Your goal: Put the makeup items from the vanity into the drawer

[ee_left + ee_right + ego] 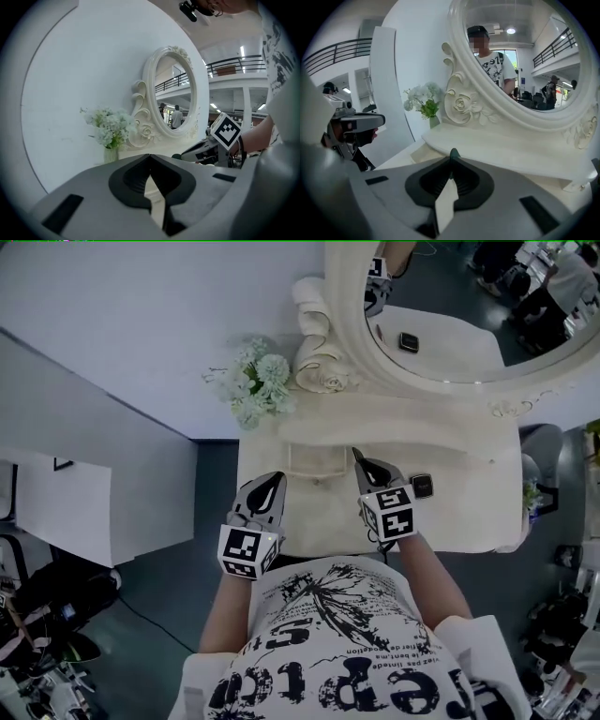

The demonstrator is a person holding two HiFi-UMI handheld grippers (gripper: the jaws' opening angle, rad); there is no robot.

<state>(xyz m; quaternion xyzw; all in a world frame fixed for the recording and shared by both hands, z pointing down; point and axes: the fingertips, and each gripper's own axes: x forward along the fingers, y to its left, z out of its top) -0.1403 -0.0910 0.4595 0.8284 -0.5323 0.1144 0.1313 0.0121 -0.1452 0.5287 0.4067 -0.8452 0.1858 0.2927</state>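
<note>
Closest to you, both claws are pinched together with nothing in them. Your left gripper [278,478] has its tips touching and so does your right gripper [358,457]. Both hover over the front of the vanity [469,507].

Just right of the right claw there's one small dark square thing, looks like a compact [422,486], sitting on the vanity top. That's the only makeup item I can count, and it's not put away yet.

Behind the claws there's one little drawer [314,462] in the raised shelf, and it looks closed to me. So I'd say you've got opening it, dropping the compact in and closing it left to do. Can't tell if anything's already inside.

Further back: one bunch of pale flowers [261,381], one oval mirror [450,296].
</note>
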